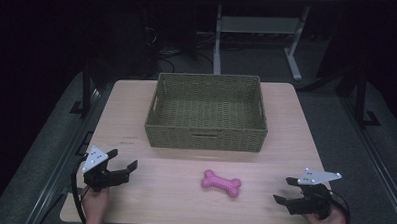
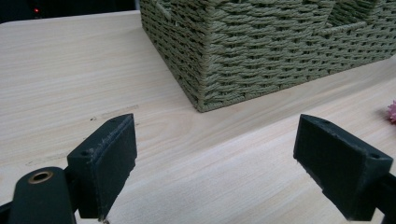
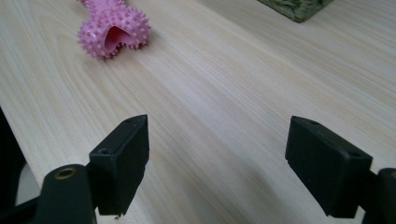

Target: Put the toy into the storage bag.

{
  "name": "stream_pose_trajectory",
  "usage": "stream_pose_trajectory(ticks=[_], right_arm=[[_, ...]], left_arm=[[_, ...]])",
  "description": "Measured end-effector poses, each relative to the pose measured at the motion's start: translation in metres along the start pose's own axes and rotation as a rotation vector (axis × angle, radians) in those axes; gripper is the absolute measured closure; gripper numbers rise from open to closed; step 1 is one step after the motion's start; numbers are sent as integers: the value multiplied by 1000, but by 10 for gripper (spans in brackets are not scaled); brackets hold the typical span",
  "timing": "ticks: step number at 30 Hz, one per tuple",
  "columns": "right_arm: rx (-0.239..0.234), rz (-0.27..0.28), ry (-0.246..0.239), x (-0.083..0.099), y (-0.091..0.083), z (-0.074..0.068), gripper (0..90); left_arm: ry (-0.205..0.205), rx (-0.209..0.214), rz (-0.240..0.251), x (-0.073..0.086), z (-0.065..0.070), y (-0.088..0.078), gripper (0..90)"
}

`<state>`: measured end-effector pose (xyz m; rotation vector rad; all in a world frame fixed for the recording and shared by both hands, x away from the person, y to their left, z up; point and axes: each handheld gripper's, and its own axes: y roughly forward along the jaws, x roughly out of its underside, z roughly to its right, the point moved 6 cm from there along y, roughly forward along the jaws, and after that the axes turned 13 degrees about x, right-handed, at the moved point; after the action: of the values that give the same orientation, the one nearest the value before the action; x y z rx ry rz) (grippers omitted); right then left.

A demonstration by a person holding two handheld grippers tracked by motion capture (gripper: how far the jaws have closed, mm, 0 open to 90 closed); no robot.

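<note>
A pink bone toy [image 1: 221, 183] lies loose near the table's [image 1: 285, 145] front edge, midway between the left tool [image 1: 118, 168] and right tool [image 1: 287, 191], both spread wide and empty (likely poised to grasp). An empty woven basket [image 1: 205, 137] waits by the back edge.

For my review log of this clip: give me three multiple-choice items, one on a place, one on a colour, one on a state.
1. Where does the toy bone lie?
A. in the basket
B. on the table in front of the basket
C. in a gripper

2. What colour is it?
A. pink
B. blue
C. yellow

3. How do the two grippers stand?
A. both shut
B. one shut on the bone
C. both open

B: it rests on the table, nearer the person than the basket.
A: spiky pink.
C: the left gripper and right gripper show jaws apart, nothing between.
</note>
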<state>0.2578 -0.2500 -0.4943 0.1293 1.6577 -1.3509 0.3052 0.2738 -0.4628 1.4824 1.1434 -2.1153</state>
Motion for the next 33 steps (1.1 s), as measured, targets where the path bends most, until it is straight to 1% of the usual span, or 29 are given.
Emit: stream_pose_trajectory(ticks=[4, 7, 9, 12, 14, 19, 22, 26, 30, 33], right_arm=[[-5, -2, -7, -2, 1, -2, 209], [-10, -6, -17, -4, 3, -4, 207], [-14, -9, -34, -7, 4, -8, 207], [-12, -9, -44, -10, 3, -11, 204], [-24, -14, -53, -14, 3, -14, 195], [-36, -27, -74, -20, 5, -17, 194], [-66, -51, -76, -23, 7, -20, 188], [-70, -60, -88, -28, 7, -21, 188], [-72, -53, -94, -31, 6, -22, 189], [-82, -58, -111, -33, 5, -23, 189]], left_arm=[[-7, 1, 5, 0, 0, 0, 128], [0, 4, 3, 0, 0, -1, 128], [2, 7, 9, 0, 1, -3, 128], [-2, 7, 12, 1, 0, -4, 128], [0, 3, 12, 1, 0, -4, 128], [4, 1, 16, -1, 0, -5, 128], [-1, 0, 15, -1, 0, -5, 128], [0, -2, 18, -1, -1, -5, 128], [1, -2, 16, -1, -1, -5, 128], [3, 0, 15, -1, -1, -5, 128]])
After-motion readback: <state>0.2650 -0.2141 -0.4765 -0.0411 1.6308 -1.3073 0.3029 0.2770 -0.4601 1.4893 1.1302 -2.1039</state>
